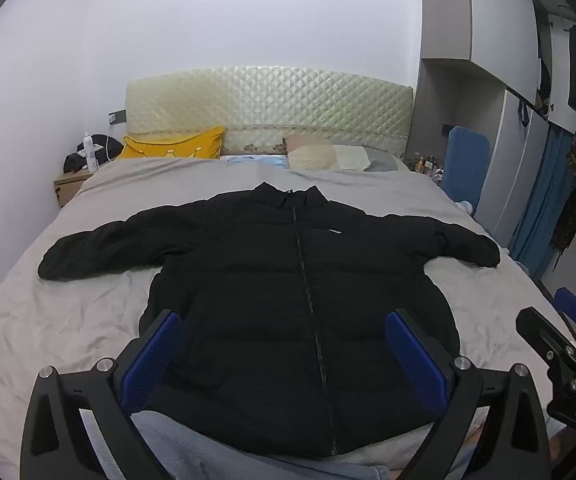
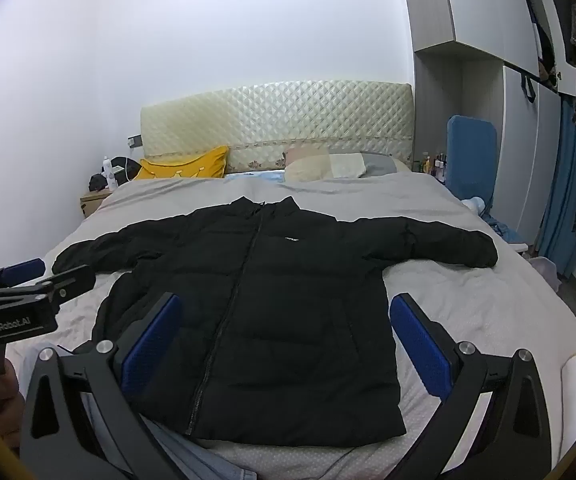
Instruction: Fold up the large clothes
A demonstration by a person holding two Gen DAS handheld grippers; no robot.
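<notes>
On the bed (image 1: 28, 320), a black jacket (image 1: 288, 300) lies flat, front up, zipped, both sleeves spread sideways, collar toward the headboard (image 1: 268, 108). Left gripper (image 1: 284, 356) hovers above the jacket's hem, jaws spread wide, holding nothing. Right gripper (image 2: 284, 344) likewise hovers over the hem, jaws wide, empty. A yellow pillow (image 1: 176, 144) rests against the headboard, well beyond the collar.

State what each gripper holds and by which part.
Nothing. The left gripper and right gripper are both open above the black puffer jacket, spread flat on the bed.
</notes>
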